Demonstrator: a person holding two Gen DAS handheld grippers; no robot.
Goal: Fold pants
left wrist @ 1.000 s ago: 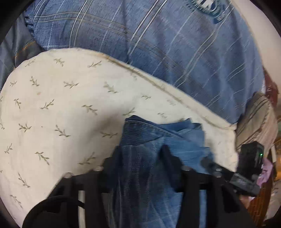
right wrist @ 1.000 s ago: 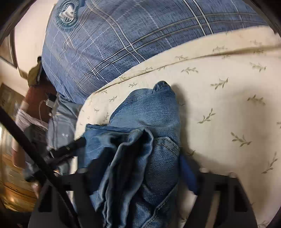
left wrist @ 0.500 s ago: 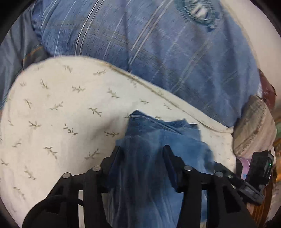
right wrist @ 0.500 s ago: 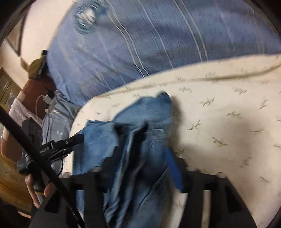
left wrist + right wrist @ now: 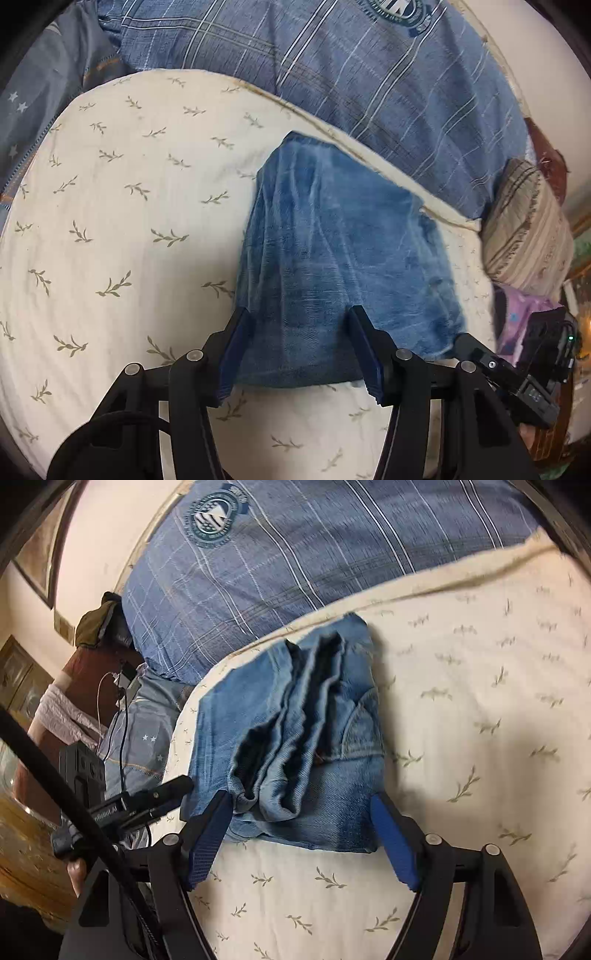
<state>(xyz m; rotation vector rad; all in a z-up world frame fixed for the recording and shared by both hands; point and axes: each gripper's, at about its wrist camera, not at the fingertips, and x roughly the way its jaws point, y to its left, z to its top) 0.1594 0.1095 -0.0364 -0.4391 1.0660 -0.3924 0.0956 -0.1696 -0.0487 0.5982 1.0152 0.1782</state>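
The blue jeans (image 5: 332, 258) lie folded into a compact bundle on the cream leaf-print cloth (image 5: 110, 221). In the right wrist view the jeans (image 5: 295, 731) show stacked folds and a back pocket on top. My left gripper (image 5: 299, 347) is open, its blue pads on either side of the bundle's near edge, holding nothing. My right gripper (image 5: 301, 834) is open too, with its jaws wide and the bundle's near edge between them, not gripped. The left gripper's body shows in the right wrist view (image 5: 147, 801).
A blue plaid pillow (image 5: 351, 74) lies behind the cloth, also in the right wrist view (image 5: 277, 554). A striped beige cushion (image 5: 528, 229) and purple fabric (image 5: 524, 314) sit at the right. A grey star-print sheet (image 5: 33, 110) is at the left.
Both grippers have opened and let go of the jeans, which now lie flat on the cloth. Both grippers have drawn back a little from the bundle.
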